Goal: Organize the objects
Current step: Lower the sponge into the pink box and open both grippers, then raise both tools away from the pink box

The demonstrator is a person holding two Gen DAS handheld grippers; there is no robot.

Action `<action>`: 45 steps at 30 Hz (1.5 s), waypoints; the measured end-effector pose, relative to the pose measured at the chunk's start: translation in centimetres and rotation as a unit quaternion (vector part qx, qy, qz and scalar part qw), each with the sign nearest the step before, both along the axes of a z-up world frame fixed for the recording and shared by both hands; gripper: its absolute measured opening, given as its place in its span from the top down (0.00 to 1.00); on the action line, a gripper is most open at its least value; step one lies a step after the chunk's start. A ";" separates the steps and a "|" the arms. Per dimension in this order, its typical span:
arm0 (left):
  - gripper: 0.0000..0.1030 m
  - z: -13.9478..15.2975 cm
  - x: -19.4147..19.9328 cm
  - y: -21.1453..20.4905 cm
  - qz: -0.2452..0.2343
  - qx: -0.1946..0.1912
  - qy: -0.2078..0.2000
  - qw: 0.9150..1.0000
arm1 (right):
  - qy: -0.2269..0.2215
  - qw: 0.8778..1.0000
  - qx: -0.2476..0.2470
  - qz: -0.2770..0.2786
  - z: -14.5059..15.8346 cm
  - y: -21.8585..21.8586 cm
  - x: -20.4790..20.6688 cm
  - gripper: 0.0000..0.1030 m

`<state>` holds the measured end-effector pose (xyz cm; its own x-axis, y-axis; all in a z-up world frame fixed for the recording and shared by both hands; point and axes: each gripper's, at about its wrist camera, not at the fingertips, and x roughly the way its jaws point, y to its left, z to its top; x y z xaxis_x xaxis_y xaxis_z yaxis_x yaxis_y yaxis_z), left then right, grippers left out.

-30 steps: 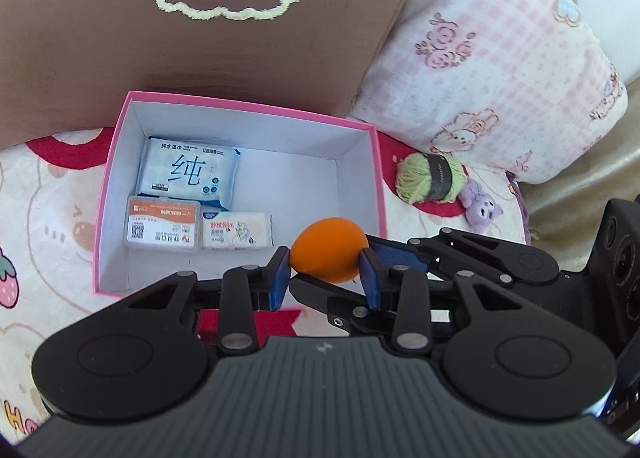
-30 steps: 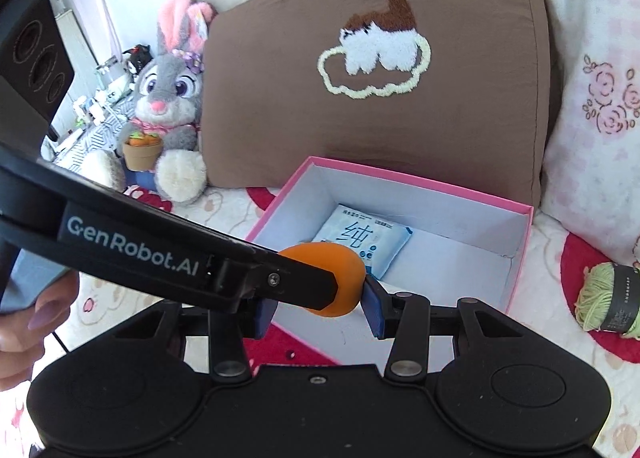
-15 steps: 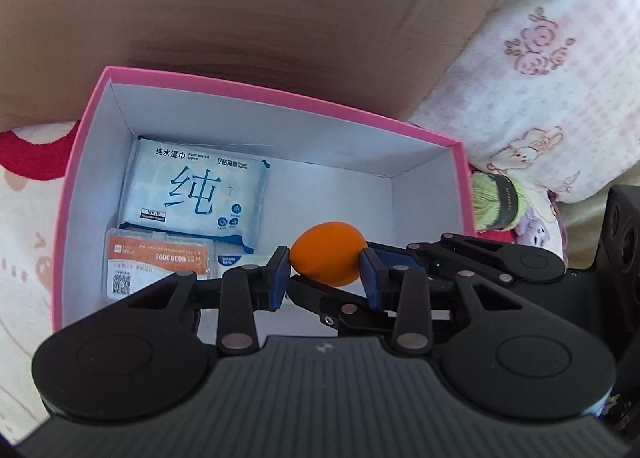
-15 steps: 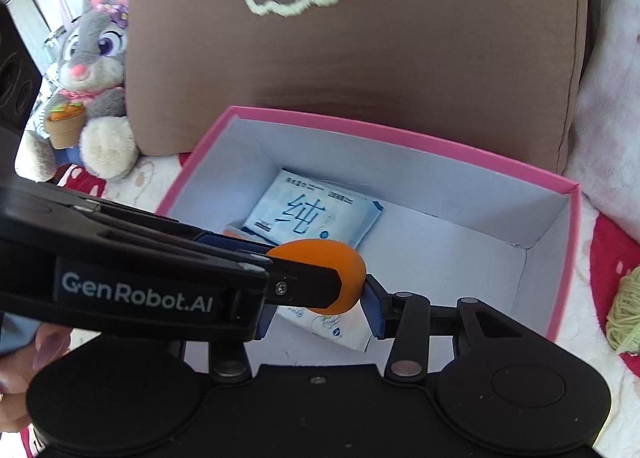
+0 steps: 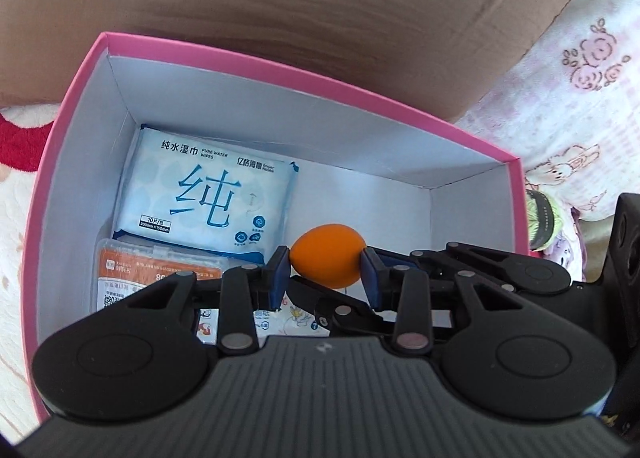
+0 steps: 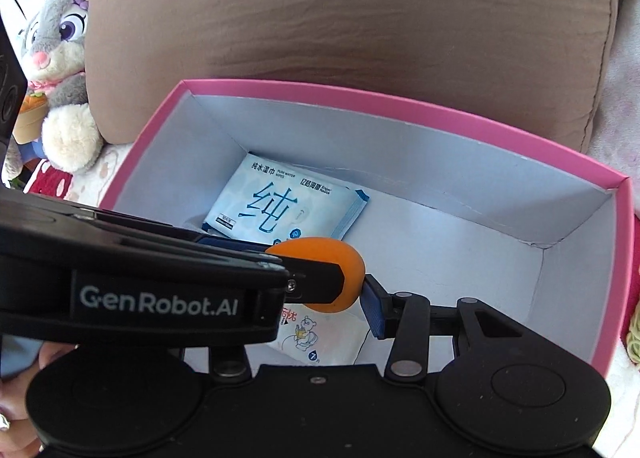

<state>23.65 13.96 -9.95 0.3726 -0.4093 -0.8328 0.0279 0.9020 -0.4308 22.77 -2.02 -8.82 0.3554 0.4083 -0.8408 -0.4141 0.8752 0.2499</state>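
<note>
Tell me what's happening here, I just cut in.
Both handheld tongs are clamped on one orange egg-shaped sponge: the left tongs and the right tongs grip it together. They hold it over the open pink box, which already contains a wet wipes pack and smaller packets. The sponge is not released yet.

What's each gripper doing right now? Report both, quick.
Left gripper: shut on the orange egg-shaped sponge.
Right gripper: shut on the same sponge, over the pink box.
</note>
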 end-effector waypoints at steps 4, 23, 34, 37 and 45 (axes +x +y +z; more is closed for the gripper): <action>0.65 -0.6 0.2 -0.1 0.004 0.003 0.001 1.000 | 0.005 1.000 -0.004 0.001 -0.6 0.2 0.4 0.52; 0.53 0.7 -0.7 -0.2 0.001 0.025 -0.029 0.999 | 0.021 1.000 0.002 0.009 -1.0 0.2 0.7 0.43; 0.53 4.7 -3.5 0.4 -0.013 0.051 -0.055 0.997 | -0.014 0.999 0.019 0.036 3.2 -1.9 -2.0 0.43; 0.52 6.4 -4.9 0.6 -0.018 0.064 -0.060 0.996 | -0.033 0.998 0.027 0.046 5.2 -2.9 -3.8 0.43; 0.48 10.8 -9.1 -0.2 -0.040 0.067 -0.075 0.994 | -0.082 0.995 0.035 0.040 10.3 -5.7 -8.1 0.42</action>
